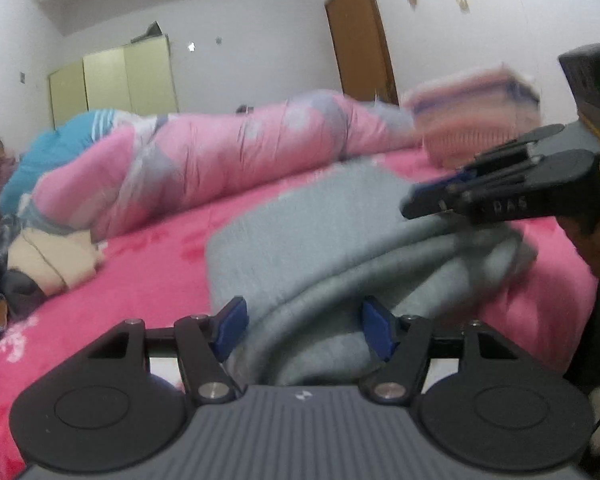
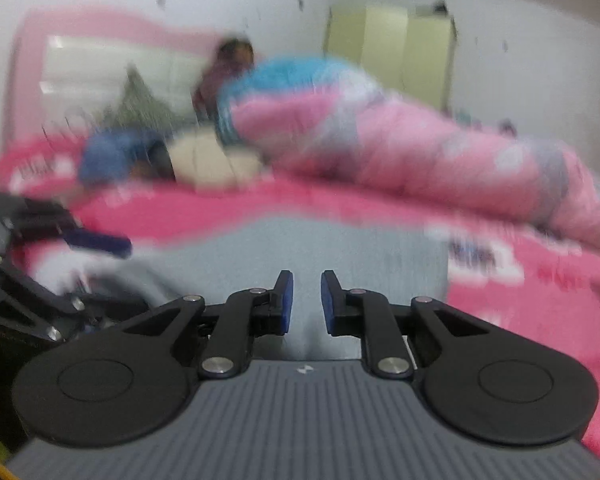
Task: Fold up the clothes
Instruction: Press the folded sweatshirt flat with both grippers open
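Observation:
A grey garment (image 1: 320,232) lies on the pink bed sheet (image 1: 148,280), flat at the back and bunched into thick folds at the front. My left gripper (image 1: 304,330) is open wide at the near edge, and the folds run between its blue pads without being pinched. My right gripper (image 1: 416,204) reaches in from the right, just over the raised fold. In the blurred right wrist view, the right gripper (image 2: 306,306) has its pads a narrow gap apart over the grey garment (image 2: 340,248). The left gripper (image 2: 108,244) is at the left there.
A rolled pink patterned quilt (image 1: 220,160) lies across the back of the bed beside a blue cloth (image 1: 48,160). Loose clothes (image 1: 48,256) are piled at the left and a folded stack (image 1: 472,112) sits at the right. A person (image 2: 228,68) is at the far side.

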A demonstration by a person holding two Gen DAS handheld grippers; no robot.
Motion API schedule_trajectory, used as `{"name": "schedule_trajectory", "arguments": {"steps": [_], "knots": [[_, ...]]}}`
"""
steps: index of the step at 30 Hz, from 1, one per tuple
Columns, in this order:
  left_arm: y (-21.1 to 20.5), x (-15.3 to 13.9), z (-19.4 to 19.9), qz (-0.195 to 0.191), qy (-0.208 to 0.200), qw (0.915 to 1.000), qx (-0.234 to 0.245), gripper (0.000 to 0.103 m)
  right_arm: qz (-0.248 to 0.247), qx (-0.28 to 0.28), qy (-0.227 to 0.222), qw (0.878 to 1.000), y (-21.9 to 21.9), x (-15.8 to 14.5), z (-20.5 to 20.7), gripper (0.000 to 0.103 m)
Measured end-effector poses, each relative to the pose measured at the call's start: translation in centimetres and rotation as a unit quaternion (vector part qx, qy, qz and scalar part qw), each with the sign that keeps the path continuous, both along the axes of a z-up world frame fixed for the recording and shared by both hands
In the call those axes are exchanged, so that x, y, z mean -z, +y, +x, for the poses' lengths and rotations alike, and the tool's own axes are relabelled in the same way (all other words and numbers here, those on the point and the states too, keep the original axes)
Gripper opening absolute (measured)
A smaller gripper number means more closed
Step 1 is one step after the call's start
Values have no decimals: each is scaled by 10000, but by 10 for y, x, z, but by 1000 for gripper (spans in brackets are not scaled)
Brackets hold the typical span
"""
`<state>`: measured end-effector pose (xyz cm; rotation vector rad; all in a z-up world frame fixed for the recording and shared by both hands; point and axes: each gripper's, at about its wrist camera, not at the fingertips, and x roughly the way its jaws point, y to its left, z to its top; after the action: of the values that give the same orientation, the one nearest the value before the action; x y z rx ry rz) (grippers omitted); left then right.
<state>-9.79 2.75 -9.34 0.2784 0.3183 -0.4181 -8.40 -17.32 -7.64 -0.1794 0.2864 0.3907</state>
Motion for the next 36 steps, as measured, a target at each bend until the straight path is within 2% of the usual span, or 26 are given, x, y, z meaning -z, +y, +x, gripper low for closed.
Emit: {"name": "schedule_trajectory", "arguments": {"steps": [2, 7, 12, 23, 29, 36], "knots": [[1, 4, -1, -44, -21, 10000, 15, 66, 18, 97, 179, 9998, -6, 22, 5, 15], [3, 6, 2, -142, 33, 9999, -16, 68, 652, 170, 228, 9975, -15, 27, 9, 16], [1, 6, -1, -129, 36, 9999, -77, 70, 814, 194, 246, 9962, -18, 29, 11, 16], [2, 2, 0, -169, 166, 9997, -116, 72, 930, 222, 362, 9948, -21, 29, 14, 16], [7, -10, -8, -227, 220, 9995, -75, 72, 954, 221, 397, 9944, -22, 29, 15, 16], [11, -35, -14, -580, 188, 9981, 44, 84, 993, 220, 422, 9939, -22, 29, 15, 16]]}}
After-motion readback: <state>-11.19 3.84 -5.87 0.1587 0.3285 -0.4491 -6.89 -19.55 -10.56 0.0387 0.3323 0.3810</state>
